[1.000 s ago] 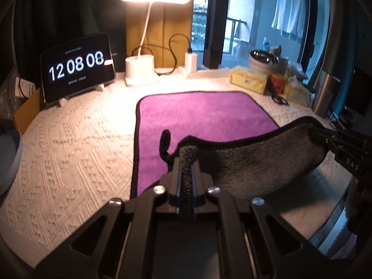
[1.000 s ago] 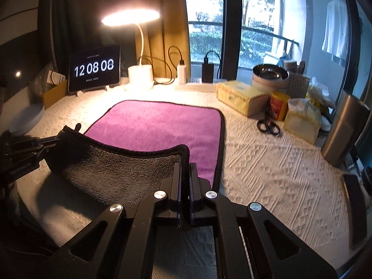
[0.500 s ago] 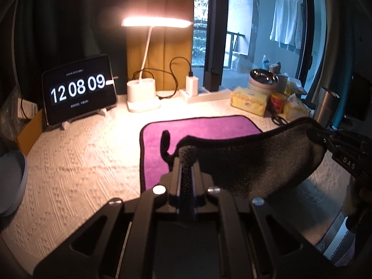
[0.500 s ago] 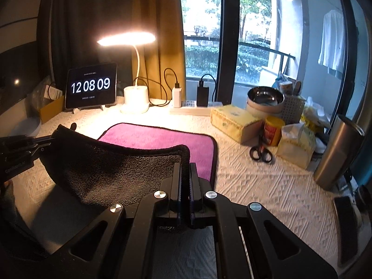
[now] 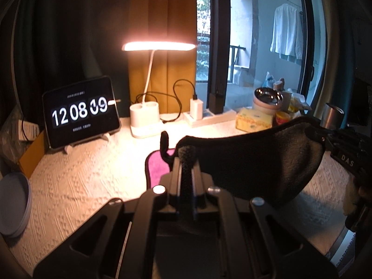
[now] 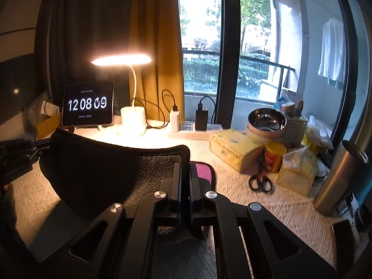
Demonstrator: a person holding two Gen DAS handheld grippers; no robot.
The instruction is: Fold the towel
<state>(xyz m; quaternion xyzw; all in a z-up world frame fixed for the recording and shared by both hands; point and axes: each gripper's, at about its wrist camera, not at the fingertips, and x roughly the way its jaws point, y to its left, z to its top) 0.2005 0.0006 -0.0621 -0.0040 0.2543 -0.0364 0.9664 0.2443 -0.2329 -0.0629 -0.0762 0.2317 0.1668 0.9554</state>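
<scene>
The towel [image 5: 260,162] is magenta on top and dark grey underneath, with a black hem. Its near edge hangs raised between my two grippers, grey side facing the cameras. My left gripper [image 5: 187,155] is shut on the near left corner. My right gripper [image 6: 184,165] is shut on the near right corner; it also shows at the right of the left wrist view [image 5: 325,137]. Only small magenta patches show on the table [image 5: 160,165] [image 6: 204,169]; the lifted part hides the remainder of the towel.
A clock tablet [image 5: 81,114], a lit desk lamp [image 5: 145,121] and a power strip [image 6: 197,132] stand at the back. Tissue boxes [image 6: 232,148], scissors [image 6: 260,182], a steel bowl [image 6: 266,118] and a steel tumbler [image 6: 337,179] crowd the right. A grey plate [image 5: 14,204] lies at left.
Both grippers have risen and moved forward with the towel's near edge, so the lifted grey side now covers most of the magenta surface. The clock has ticked on.
</scene>
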